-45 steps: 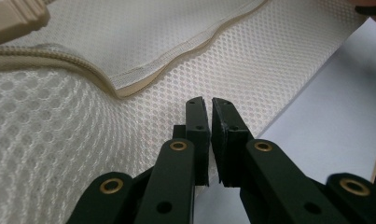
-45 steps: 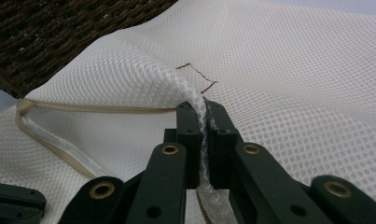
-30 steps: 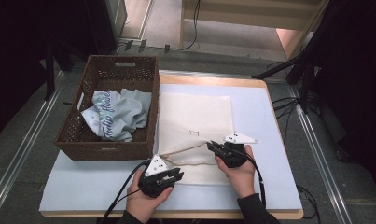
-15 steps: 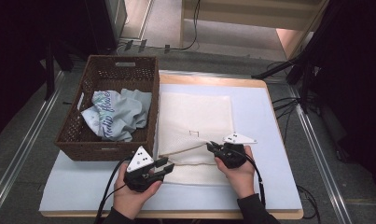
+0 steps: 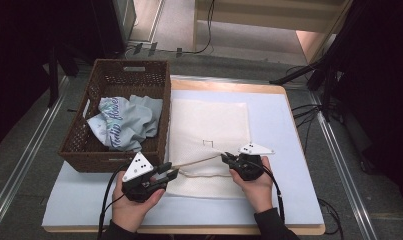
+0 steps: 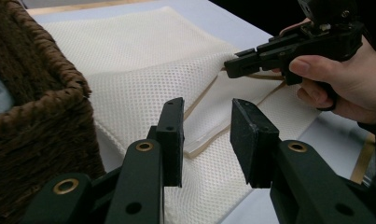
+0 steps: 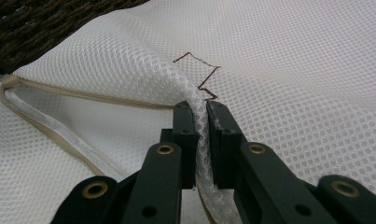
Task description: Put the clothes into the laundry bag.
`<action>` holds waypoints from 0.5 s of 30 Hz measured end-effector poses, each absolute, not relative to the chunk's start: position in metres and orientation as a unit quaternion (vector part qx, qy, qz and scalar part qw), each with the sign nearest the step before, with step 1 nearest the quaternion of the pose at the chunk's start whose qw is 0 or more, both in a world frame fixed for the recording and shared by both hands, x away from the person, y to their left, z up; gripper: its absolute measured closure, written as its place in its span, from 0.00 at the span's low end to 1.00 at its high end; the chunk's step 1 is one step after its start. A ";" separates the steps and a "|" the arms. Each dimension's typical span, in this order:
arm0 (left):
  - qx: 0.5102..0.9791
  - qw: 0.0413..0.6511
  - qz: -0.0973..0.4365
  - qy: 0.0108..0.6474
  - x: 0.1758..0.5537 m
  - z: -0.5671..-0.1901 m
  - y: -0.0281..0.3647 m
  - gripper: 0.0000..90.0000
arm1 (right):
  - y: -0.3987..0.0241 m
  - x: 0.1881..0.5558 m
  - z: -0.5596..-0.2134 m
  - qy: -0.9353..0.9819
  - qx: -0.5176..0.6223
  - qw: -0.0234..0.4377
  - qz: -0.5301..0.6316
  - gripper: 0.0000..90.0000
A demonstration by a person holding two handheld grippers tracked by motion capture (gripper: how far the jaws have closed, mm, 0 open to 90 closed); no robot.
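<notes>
While right gripper (image 5: 228, 159) jaws pinch upper layer of mesh laundry bag (image 5: 209, 120) flat on table (image 5: 284, 130) beside wicker basket (image 5: 114, 150), left gripper (image 5: 172, 173) jaws, just opening, hold nothing. Step: opening bag mouth. Next: left grips lower hem.

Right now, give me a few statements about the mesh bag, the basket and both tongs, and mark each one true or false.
1. The right tongs pinch a fold of the white mesh bag. True.
2. The left tongs grip the bag. False: they stand open with nothing pressed between them.
3. The wicker basket holds a light blue garment. True.
4. The mesh bag lies inside the basket. False: it lies on the table, beside the basket.
</notes>
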State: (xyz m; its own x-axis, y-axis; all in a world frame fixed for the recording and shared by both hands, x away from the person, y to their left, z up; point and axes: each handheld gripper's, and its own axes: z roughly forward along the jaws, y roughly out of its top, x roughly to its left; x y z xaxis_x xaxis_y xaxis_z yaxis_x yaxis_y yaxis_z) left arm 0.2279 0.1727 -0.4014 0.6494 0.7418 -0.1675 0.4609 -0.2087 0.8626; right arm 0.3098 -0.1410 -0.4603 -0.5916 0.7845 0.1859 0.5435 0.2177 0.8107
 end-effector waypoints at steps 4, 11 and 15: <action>0.761 0.492 0.146 0.396 0.228 -0.399 0.176 0.73 | -0.141 0.310 -0.460 0.769 0.431 0.133 0.452 0.93; 0.759 0.493 0.151 0.397 0.228 -0.395 0.179 0.73 | -0.140 0.310 -0.462 0.773 0.430 0.135 0.447 0.93; 0.758 0.492 0.155 0.399 0.228 -0.391 0.180 0.73 | -0.139 0.309 -0.463 0.775 0.428 0.135 0.445 0.93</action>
State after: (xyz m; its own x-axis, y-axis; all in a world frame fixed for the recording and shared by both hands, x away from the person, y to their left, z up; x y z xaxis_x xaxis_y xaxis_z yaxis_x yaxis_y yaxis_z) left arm 0.2283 0.1801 -0.3905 0.6338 0.7573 -0.1576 0.4527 -0.1979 0.8694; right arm 0.3094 -0.1391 -0.4631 -0.5970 0.7834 0.1730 0.5436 0.2364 0.8054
